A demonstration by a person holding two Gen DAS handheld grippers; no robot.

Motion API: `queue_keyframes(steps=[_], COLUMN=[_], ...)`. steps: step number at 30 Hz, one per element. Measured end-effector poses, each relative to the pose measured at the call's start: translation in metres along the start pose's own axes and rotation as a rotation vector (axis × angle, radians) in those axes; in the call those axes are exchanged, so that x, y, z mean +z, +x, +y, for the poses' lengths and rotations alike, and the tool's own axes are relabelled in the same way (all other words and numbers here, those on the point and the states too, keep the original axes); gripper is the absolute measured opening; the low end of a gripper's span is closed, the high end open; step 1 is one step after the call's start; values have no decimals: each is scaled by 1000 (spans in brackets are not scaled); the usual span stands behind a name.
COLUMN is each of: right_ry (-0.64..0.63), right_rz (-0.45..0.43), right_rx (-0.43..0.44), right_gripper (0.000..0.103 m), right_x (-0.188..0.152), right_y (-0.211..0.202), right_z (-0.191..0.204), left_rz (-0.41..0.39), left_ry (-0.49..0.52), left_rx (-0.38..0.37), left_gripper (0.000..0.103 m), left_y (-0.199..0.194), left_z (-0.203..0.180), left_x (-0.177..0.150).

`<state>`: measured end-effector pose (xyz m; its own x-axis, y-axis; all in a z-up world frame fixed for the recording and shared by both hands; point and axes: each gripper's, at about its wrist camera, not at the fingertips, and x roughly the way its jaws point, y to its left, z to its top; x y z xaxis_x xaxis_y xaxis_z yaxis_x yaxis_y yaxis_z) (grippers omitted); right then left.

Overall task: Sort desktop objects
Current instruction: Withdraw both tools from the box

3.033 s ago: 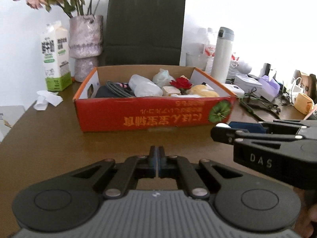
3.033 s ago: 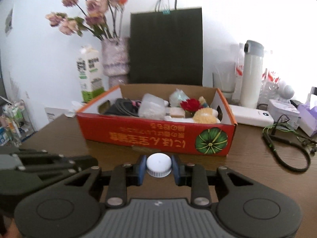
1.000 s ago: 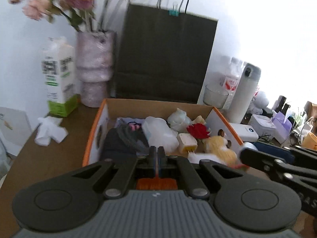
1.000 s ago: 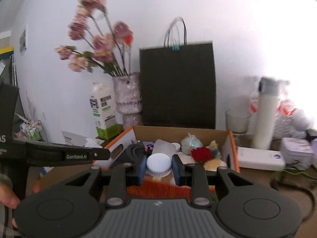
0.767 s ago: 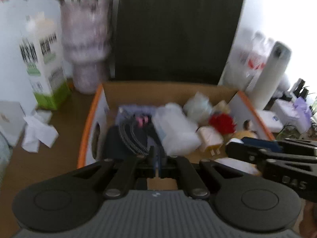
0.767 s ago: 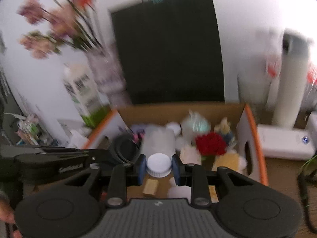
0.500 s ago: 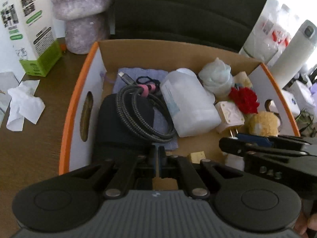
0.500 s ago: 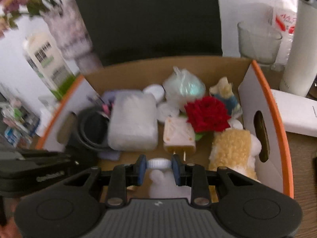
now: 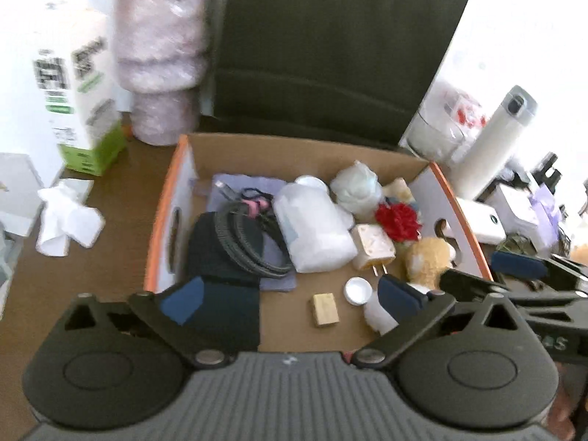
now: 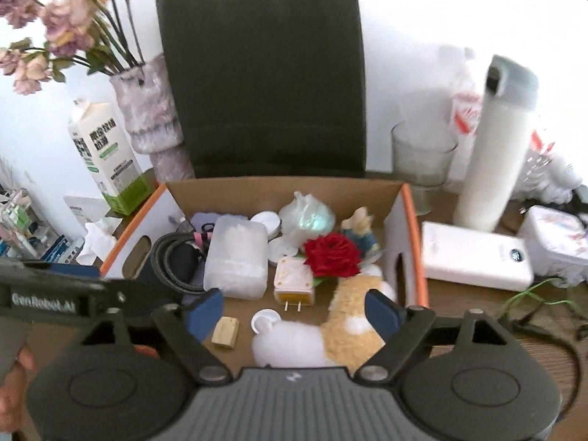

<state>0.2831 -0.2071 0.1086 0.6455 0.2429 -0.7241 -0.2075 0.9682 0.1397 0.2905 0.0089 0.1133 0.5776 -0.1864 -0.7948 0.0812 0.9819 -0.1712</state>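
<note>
An orange-rimmed cardboard box (image 9: pixel 167 220) (image 10: pixel 413 235) holds sorted objects. A white cap (image 9: pixel 357 291) (image 10: pixel 265 320) lies on its floor beside a small tan block (image 9: pixel 325 309) (image 10: pixel 225 328). Also inside are a grey cable coil (image 9: pixel 246 246), a white tissue pack (image 10: pixel 237 257), a plug adapter (image 10: pixel 294 282), a red rose (image 10: pixel 332 255) and a yellow plush toy (image 10: pixel 349 327). My left gripper (image 9: pixel 290 294) is open and empty above the box's front. My right gripper (image 10: pixel 294 310) is open and empty over the cap and plush.
Behind the box stand a black paper bag (image 10: pixel 262 73), a vase with flowers (image 10: pixel 150 110) and a milk carton (image 10: pixel 104 154). At the right are a white thermos (image 10: pixel 496 147), a glass (image 10: pixel 420 158), a power bank (image 10: pixel 474 257) and cables (image 10: pixel 544 312). Crumpled paper (image 9: pixel 66 220) lies left.
Both grippers rose over the box. The right gripper opened and let go of the white cap, which now lies on the box floor. The left gripper opened too.
</note>
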Motion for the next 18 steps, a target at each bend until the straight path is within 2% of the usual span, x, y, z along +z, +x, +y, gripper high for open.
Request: queue_keyframes(steps=[4,10,13,16,18], right_ry=[13,-3,-16,-30,-35], right_rz=[-42,-141,-185,-219,-232], right_rx=[-8,12,12,-4,-8], right_gripper=[88,96,97,97,97], right_x=[-10,-49,-75,-103,-124], right_y=[-32,-81,-102,-118,-127], right_z=[1,12,18,23,26], left_rz=[2,-147,-213,-217,-227], left_ry=[28,108,121,129,124], left_rx=[49,101,100,139,128], left_gripper=[103,103,103,103,103], left_y=[-20,-72,-90,-98,-106], left_z=[-11,-31,-33,-31,-29], left_x=[-11,-48,-81,-118,-143])
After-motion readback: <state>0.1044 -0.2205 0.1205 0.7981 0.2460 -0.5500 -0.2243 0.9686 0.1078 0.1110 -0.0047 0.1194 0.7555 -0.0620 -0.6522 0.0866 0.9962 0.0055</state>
